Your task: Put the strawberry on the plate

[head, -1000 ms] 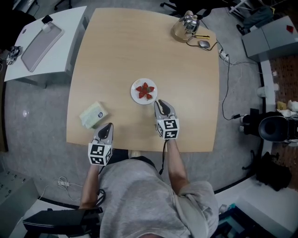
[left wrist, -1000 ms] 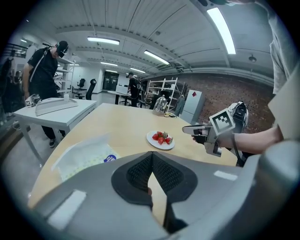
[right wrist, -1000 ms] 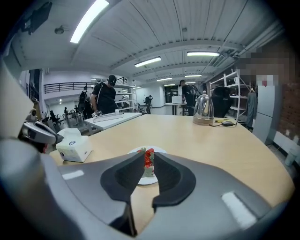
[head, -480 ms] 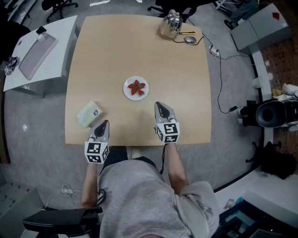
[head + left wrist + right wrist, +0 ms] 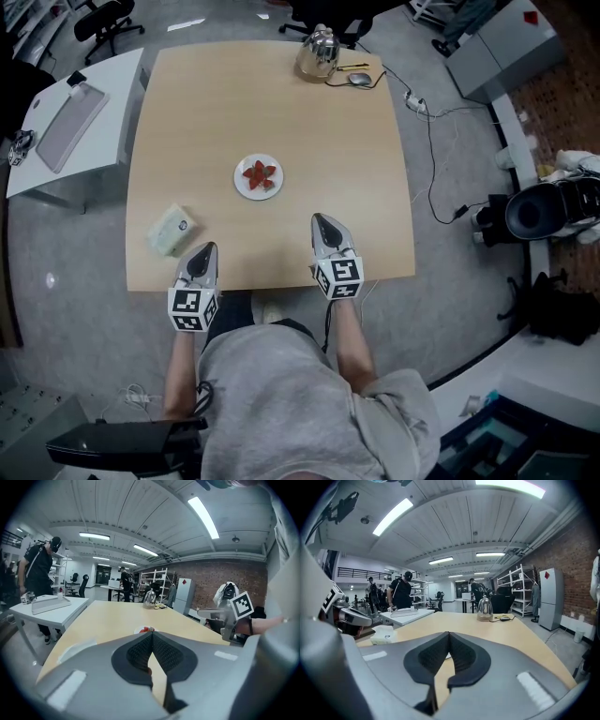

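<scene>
Red strawberries [image 5: 260,175] lie on a small white plate [image 5: 243,187] near the middle of the wooden table [image 5: 319,131]. In the left gripper view the strawberries [image 5: 146,629] show just above the jaw tips. My left gripper [image 5: 205,249] hovers at the table's near edge, left of centre, shut and empty. My right gripper [image 5: 322,221] sits over the near edge to the right of the plate, jaws shut with nothing between them. Both grippers are well short of the plate.
A pale green tissue pack [image 5: 171,230] lies on the table left of the plate. A metal kettle [image 5: 318,44], a cable and a mouse [image 5: 358,79] sit at the far edge. A white side table [image 5: 56,122] stands to the left. People stand in the background.
The right gripper has drawn back from the plate toward the near table edge and its jaws have shut. The head view has shifted, so the table sits further left in frame.
</scene>
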A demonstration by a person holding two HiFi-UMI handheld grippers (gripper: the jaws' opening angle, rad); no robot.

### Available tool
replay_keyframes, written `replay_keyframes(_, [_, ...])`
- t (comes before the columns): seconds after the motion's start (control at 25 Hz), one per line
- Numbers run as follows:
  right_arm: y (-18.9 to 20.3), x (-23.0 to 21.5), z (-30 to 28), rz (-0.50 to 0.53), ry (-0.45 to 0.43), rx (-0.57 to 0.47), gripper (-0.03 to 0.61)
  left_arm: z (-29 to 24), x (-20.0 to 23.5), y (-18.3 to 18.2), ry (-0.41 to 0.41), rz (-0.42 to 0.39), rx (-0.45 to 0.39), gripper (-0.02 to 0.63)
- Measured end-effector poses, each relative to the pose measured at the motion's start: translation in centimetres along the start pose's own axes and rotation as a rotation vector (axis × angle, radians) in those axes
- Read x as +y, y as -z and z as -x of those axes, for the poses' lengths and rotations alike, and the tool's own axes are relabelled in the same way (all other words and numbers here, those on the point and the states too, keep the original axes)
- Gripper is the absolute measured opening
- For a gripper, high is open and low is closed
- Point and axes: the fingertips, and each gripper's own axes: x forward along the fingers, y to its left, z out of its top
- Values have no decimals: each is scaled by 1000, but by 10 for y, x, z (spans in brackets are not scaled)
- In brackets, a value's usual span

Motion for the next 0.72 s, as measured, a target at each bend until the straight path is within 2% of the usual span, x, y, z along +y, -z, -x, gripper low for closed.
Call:
replay_keyframes(0.32, [-3,-8,52,-11,36,-34,8,14,-30,-17,20,-35,-54,20])
replay_keyframes(0.72, [1,-2,101,-32,37,-67,7,37,-58,-20,21,-59,-89,20])
